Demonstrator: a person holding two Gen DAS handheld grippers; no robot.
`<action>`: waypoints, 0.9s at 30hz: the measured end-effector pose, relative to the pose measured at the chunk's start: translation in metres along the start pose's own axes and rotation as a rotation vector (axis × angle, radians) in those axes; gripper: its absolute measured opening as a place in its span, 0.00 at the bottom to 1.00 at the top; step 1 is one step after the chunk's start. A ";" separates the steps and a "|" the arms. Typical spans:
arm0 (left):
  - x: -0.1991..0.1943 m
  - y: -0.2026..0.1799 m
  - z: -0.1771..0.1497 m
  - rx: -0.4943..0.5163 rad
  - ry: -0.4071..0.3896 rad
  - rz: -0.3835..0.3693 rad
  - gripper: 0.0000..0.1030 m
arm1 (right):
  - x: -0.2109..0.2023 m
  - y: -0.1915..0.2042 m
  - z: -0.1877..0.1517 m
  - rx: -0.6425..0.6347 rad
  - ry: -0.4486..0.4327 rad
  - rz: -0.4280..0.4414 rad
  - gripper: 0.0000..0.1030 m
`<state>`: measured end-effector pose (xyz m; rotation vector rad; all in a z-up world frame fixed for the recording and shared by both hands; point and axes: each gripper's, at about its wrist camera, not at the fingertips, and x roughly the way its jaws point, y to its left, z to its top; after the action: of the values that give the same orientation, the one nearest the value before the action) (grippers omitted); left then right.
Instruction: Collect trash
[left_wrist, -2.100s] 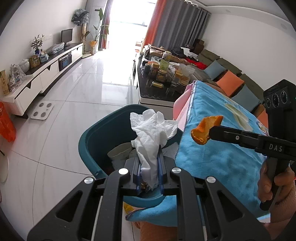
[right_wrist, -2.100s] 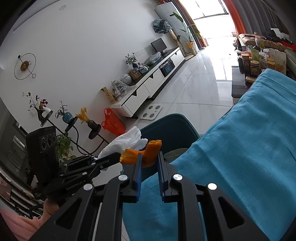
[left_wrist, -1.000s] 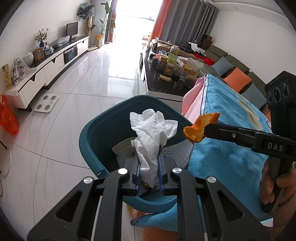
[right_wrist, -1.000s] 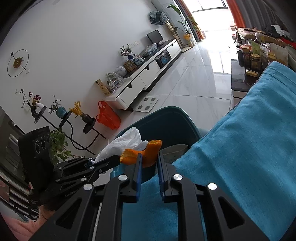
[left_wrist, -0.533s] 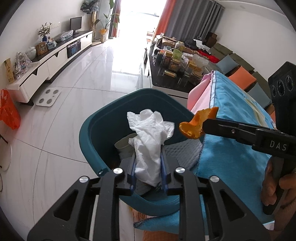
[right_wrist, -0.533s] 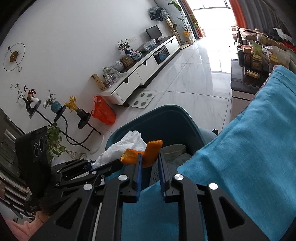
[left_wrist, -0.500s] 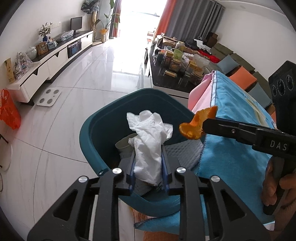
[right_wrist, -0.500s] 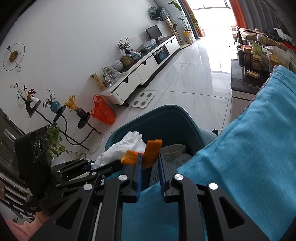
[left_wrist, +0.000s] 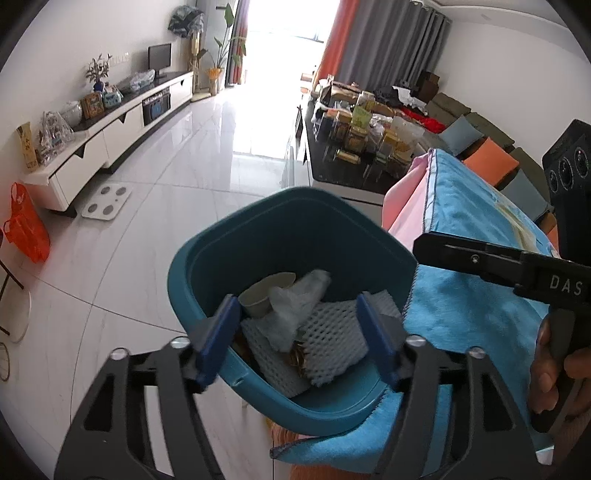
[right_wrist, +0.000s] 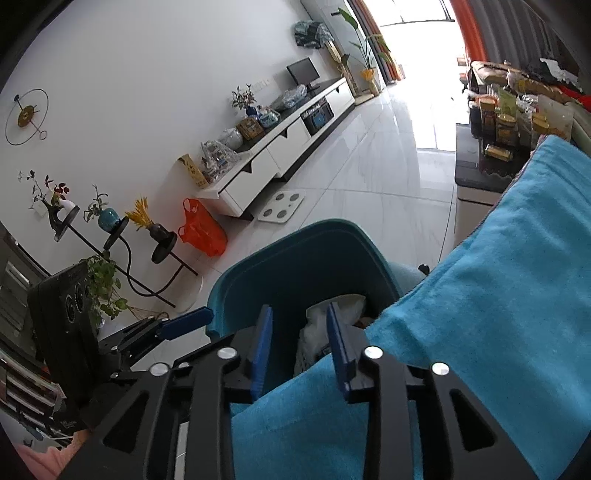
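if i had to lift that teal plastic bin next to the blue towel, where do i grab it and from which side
Probably the teal plastic bin is best pinched by its rim on the floor-side wall, coming down from above. That edge is thin, bare and upright, so two fingers could straddle it. The opposite rim is crowded by the blue towel, and the white foam net fills the inside.

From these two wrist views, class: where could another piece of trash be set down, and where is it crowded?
Free: the blue towel right of the teal bin, and white floor between bin and TV cabinet. Crowded: the bin's bottom, with tissue, foam netting, paper cup; the coffee table, full of jars.
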<state>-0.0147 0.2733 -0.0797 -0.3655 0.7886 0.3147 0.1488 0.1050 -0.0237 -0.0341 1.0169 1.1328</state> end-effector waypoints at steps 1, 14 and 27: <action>-0.002 0.000 0.000 0.001 -0.007 -0.001 0.72 | -0.003 0.001 -0.001 -0.004 -0.008 0.001 0.32; -0.045 -0.019 -0.008 0.056 -0.124 0.016 0.95 | -0.055 0.000 -0.025 -0.056 -0.112 -0.027 0.57; -0.082 -0.042 -0.019 0.058 -0.245 0.027 0.95 | -0.098 -0.014 -0.061 -0.040 -0.193 -0.060 0.69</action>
<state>-0.0647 0.2164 -0.0233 -0.2558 0.5616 0.3537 0.1152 -0.0034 0.0024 0.0126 0.8164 1.0801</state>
